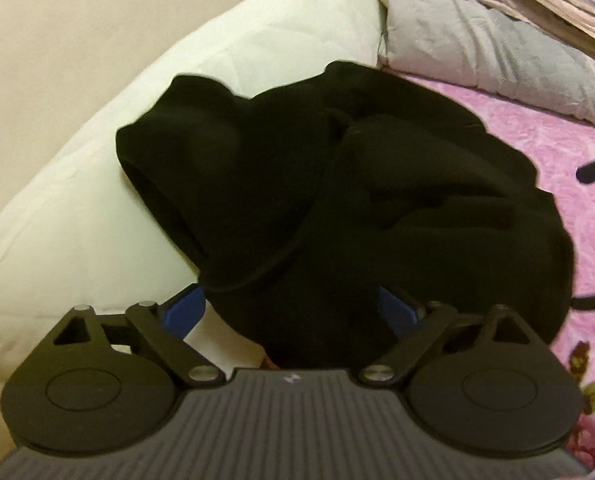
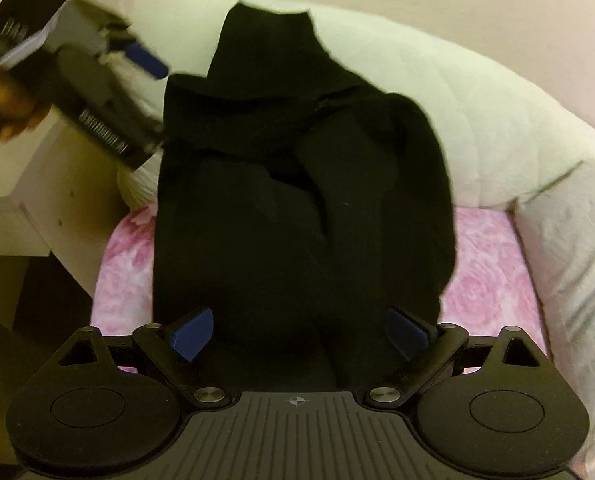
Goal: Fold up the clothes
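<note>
I've got a black garment bunched on the pink bed against the white pillow, nowhere near folded, left gripper and right gripper jaws both spread wide around cloth, pinching nothing I can see.

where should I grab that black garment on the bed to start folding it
Probably the near edge of the black garment, from the bed's foot side: it lies bunched lengthwise and that edge sits between the right gripper's open jaws.
</note>
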